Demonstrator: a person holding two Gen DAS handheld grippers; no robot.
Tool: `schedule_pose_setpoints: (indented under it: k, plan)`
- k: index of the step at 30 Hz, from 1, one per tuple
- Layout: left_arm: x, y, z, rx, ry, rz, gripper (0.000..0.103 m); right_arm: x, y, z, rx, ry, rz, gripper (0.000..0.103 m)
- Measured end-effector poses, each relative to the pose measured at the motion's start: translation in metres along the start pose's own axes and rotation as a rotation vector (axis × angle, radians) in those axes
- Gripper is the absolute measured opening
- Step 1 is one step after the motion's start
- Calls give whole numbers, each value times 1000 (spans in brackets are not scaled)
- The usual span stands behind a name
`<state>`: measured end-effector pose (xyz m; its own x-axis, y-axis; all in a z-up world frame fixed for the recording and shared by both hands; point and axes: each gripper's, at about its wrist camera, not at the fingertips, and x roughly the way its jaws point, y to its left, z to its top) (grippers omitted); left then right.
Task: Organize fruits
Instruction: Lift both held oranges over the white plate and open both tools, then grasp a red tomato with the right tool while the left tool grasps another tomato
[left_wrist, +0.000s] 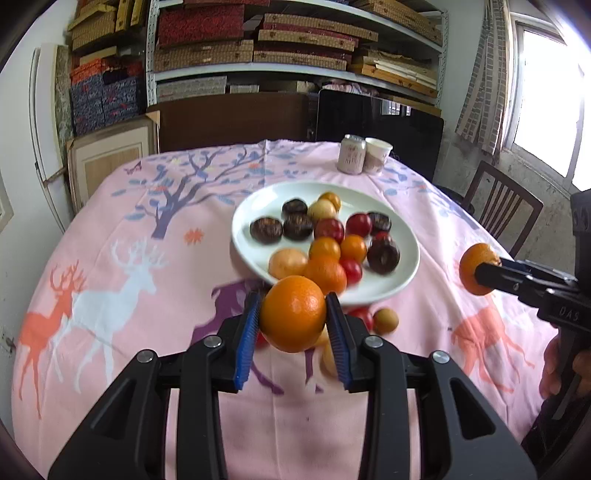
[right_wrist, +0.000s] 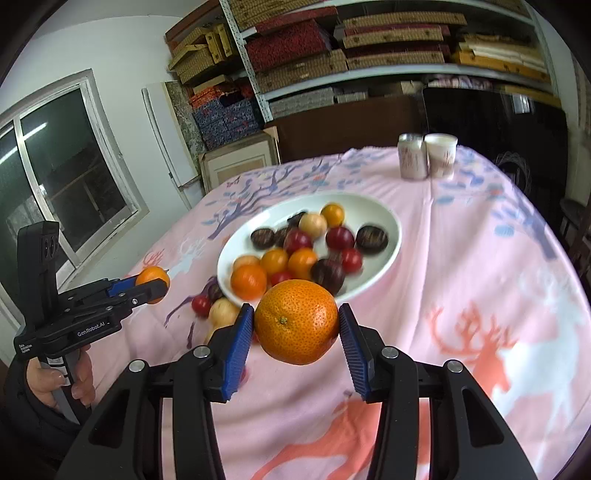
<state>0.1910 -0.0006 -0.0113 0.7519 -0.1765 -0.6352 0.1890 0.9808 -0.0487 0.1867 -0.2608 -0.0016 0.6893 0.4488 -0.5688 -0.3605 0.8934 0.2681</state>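
Both grippers up off the table, one orange each

Left wrist view: blue pads (left_wrist: 246, 341) of the left gripper (left_wrist: 293, 332) sit nearly closed on a smooth orange (left_wrist: 293, 313), pinched across its middle and held clear above the pink tablecloth (left_wrist: 110, 221). Beyond it is the white plate (left_wrist: 255, 206) piled with small fruit, a few strays lying on the cloth near its front rim (slightly blurred). Far right, the other gripper shows with its own fruit.

Right wrist view: right gripper (right_wrist: 296, 325) stands a bit wider, clamped on a pebbly-skinned mandarin (right_wrist: 296, 321), stem scar facing the camera, plate just behind. My guess is both are light, firm but a little squashy, and the round waxy skin could roll out, so gripping at the widest point looks right.
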Motion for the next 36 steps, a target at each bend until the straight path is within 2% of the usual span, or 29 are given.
schedule_pose_setpoints:
  k: [3,8,13,16,18,21,23,26,29,33,36]
  plan:
    - [11,-3,25,14,-9,-6,35,5,-5,28,-8,-11,-7,47]
    - [55,-6,63,9,27,-21,35,46,-6,71,-35,7,-21,47]
    - [112,4,73,-33,110,3,35,106,-10,83,-21,78,-26,49]
    - [133,16,72,-96,160,-20,35,125,-10,84,-17,86,-35,53]
    - [131,21,70,-116,152,-28,37,121,-9,82,-8,67,-29,55]
    - [109,22,66,-114,78,-23,70,105,-5,76,-20,49,-31,55]
    - [89,21,61,-113,31,-43,77,89,-2,68,-25,29,-22,61]
    - [62,20,47,-95,-4,-67,77,68,3,49,-45,19,-27,63]
    - [44,23,26,-73,-13,-57,85,54,11,26,-65,39,-28,63]
    - [35,33,-3,-63,10,-12,85,46,29,-4,-97,94,-2,63]
    - [39,49,-18,-114,42,-13,85,48,46,-23,-130,141,18,63]
